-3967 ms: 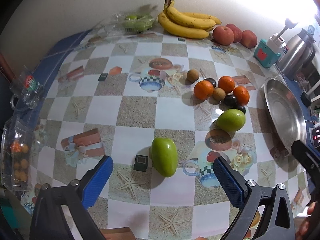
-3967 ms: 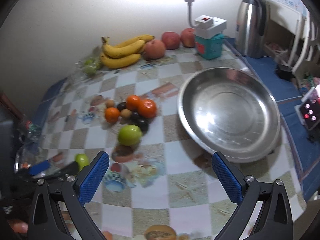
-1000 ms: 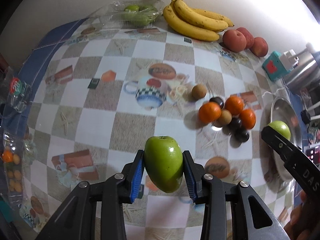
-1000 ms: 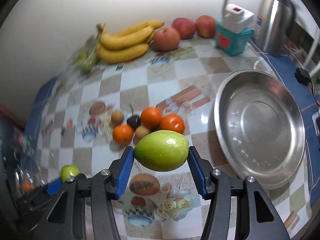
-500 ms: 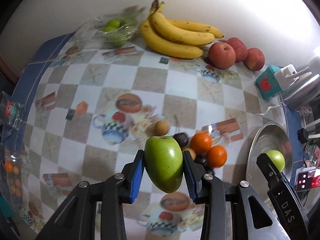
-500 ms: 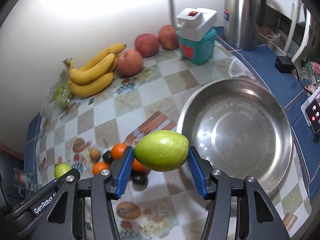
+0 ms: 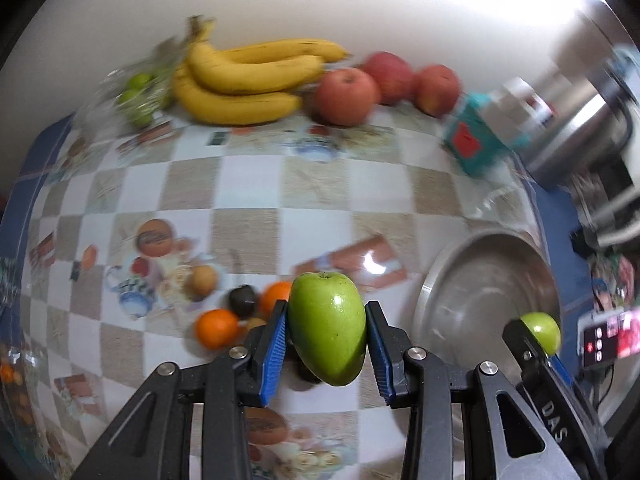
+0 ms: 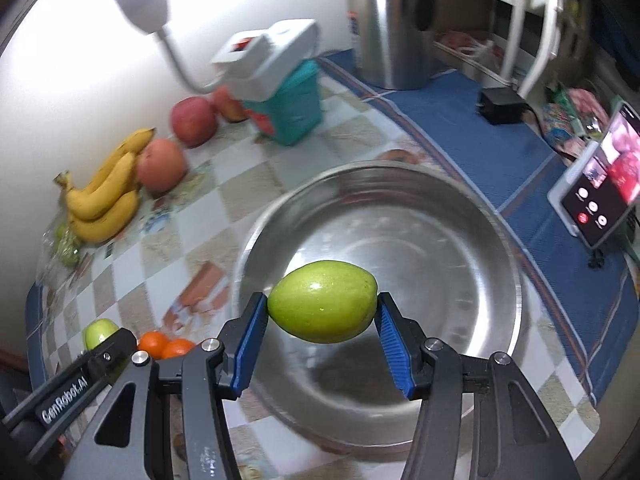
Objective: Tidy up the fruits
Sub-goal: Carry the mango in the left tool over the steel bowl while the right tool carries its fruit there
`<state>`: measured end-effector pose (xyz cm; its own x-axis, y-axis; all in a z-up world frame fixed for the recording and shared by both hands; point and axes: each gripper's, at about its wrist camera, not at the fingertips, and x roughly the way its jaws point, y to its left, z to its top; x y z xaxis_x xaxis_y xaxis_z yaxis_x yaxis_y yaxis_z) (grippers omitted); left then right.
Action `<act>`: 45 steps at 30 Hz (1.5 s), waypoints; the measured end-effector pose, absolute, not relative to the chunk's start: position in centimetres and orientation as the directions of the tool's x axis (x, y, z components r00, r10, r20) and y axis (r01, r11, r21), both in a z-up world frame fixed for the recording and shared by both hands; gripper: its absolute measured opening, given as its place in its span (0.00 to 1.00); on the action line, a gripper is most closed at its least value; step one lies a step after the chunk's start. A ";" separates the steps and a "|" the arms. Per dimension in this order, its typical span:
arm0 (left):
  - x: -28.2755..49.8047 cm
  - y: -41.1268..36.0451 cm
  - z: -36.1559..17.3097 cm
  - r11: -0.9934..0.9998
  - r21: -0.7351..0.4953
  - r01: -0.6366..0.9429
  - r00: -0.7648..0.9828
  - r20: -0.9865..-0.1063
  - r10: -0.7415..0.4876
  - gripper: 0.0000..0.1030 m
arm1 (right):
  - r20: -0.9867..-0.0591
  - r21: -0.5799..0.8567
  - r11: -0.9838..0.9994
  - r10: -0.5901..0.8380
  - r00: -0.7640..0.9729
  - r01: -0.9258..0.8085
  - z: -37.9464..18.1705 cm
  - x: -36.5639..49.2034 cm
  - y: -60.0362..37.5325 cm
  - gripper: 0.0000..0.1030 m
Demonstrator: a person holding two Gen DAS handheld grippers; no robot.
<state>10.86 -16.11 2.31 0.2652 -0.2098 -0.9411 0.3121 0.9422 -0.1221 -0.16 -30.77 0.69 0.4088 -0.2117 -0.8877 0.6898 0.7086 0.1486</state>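
- Left gripper [image 7: 326, 346] clenched on a green mango [image 7: 327, 326], frame centre; oranges [image 7: 216, 328] left
- Right gripper [image 8: 322, 340] grasping a green guava [image 8: 322, 307] over the steel basin [image 8: 460, 248], centre

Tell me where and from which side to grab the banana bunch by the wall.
Grip the banana bunch across the middle of its stacked curved bodies, coming from above on the table side. The wall is right behind it, the red apples crowd its tip end, and the stem end is narrow.
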 end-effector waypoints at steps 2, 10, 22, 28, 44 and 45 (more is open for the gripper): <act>10.2 -17.3 2.2 0.928 -0.129 0.350 0.255 -0.940 -0.227 0.39 | -0.890 0.157 0.686 -0.214 0.403 0.711 0.6 -1.0 -31.8 0.55; 7.7 -21.9 2.0 0.860 -0.157 0.485 0.233 -0.925 -0.300 0.39 | -0.894 0.166 0.594 -0.247 0.374 0.787 0.3 -4.2 -35.3 0.55; 6.4 -25.0 -1.8 0.817 -0.116 0.566 0.202 -0.940 -0.273 0.39 | -0.912 0.154 0.551 -0.240 0.333 0.820 -1.4 -5.1 -36.9 0.55; 6.0 -25.6 -2.8 0.802 -0.112 0.586 0.188 -0.944 -0.270 0.39 | -0.921 0.154 0.551 -0.220 0.321 0.820 -2.4 -4.8 -36.9 0.55; 5.2 -26.3 -3.5 0.787 -0.088 0.611 0.177 -0.954 -0.244 0.39 | -0.947 0.139 0.547 -0.171 0.273 0.825 -4.5 -4.4 -37.0 0.55; 5.2 -26.4 -3.5 0.787 -0.088 0.611 0.176 -0.954 -0.243 0.40 | -0.947 0.138 0.546 -0.171 0.271 0.826 -4.5 -4.4 -37.1 0.55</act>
<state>5.18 -26.40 -3.55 0.1763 -0.2431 -0.9538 0.6106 0.7871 -0.0878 -4.38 -37.05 -4.51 0.2712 -0.1705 -0.9473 0.8262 0.5462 0.1382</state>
